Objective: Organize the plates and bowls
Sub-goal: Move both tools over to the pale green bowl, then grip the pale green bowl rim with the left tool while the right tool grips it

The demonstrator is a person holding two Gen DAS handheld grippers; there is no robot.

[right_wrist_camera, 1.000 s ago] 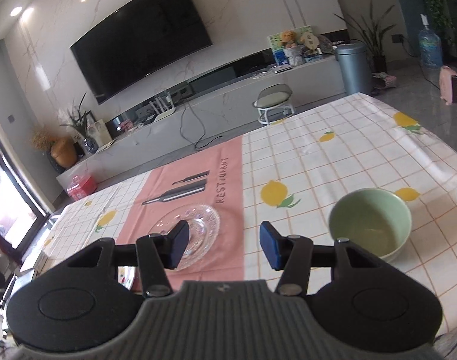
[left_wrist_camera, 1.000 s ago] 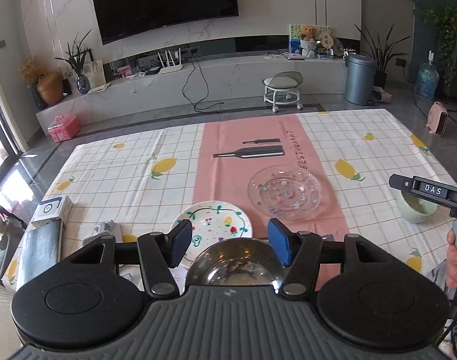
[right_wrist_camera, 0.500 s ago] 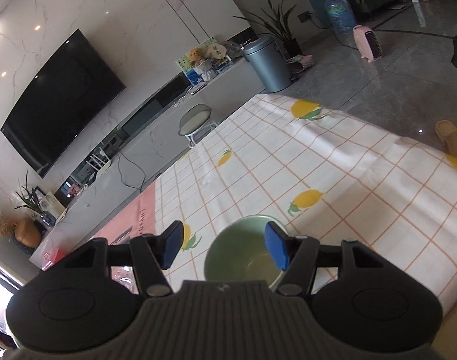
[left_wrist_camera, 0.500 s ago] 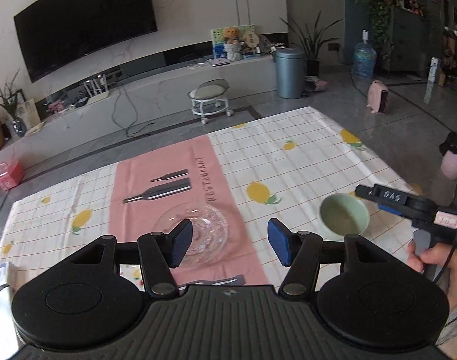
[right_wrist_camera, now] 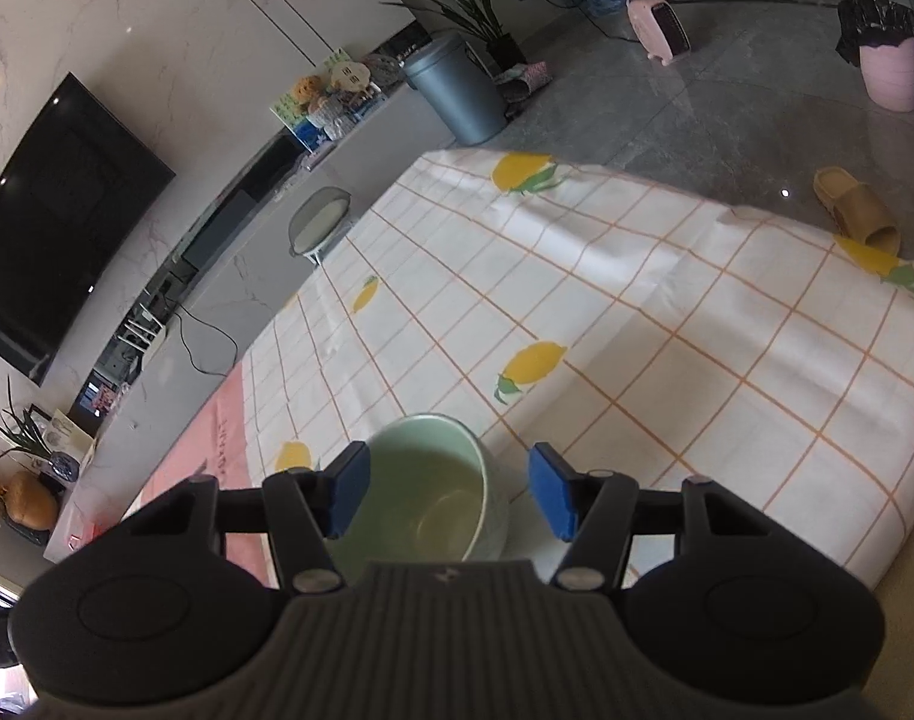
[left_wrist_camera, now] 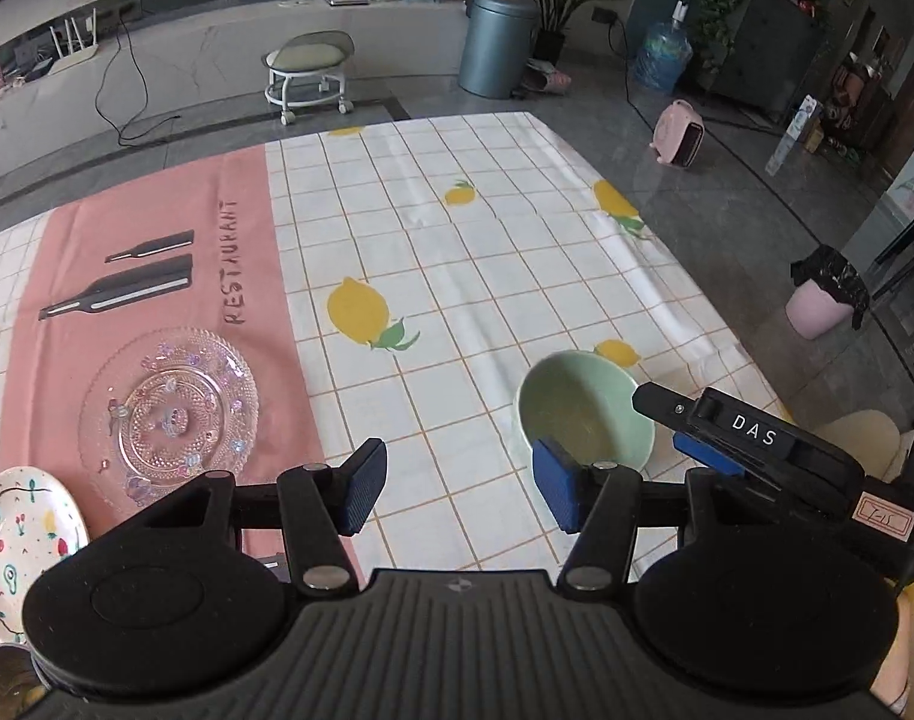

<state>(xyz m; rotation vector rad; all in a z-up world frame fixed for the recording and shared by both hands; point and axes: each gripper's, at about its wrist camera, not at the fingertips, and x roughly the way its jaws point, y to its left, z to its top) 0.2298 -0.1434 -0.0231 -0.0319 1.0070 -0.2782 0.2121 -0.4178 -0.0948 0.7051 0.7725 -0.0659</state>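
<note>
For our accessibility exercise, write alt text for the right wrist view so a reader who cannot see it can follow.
The right gripper hangs open over a pale green bowl, one blue pad above the bowl's inside and the other outside its rim, neither pressing on it. The bowl is empty and stands on a lemon-print checked tablecloth, with a living room and wall television behind.

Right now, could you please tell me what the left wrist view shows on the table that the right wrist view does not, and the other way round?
Only the left wrist view shows the clear glass plate on the pink strip, the painted plate at the left edge, and the right gripper reaching in beside the bowl. Only the right wrist view shows the television and a tan slipper on the floor. Both show the green bowl, the lemon tablecloth and the grey bin.
</note>
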